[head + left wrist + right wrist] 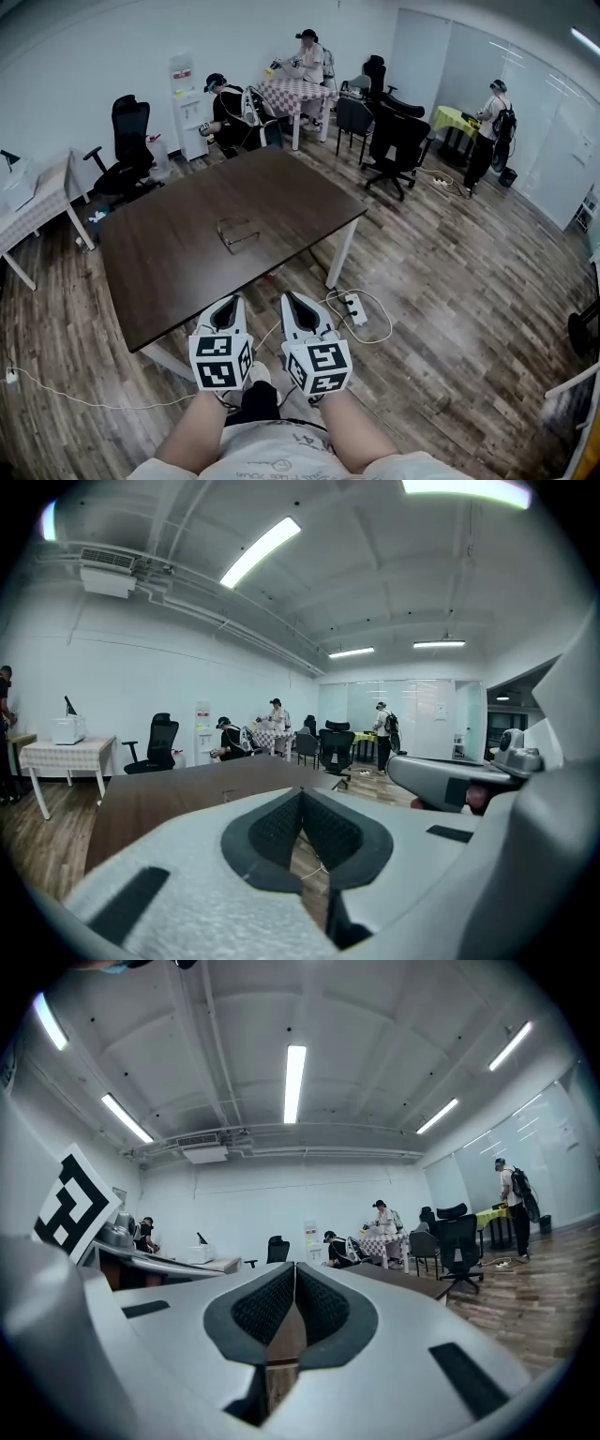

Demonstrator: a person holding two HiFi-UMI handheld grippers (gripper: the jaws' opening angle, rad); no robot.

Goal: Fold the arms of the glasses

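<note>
A pair of thin-framed glasses [238,232] lies on the dark brown table [169,262], near its middle, arms spread out. My left gripper [231,302] and right gripper [292,300] hang side by side in front of the table's near edge, well short of the glasses. Both have their jaws shut with nothing between them. In the left gripper view the jaw tips [302,794] meet in front of the tabletop [169,803]. The right gripper view shows its tips [294,1269] closed, pointing level into the room.
A power strip [356,309] with a white cable lies on the wooden floor by the table leg. Black office chairs [394,145] stand to the right and at the far left [127,150]. People work at other tables at the back and right.
</note>
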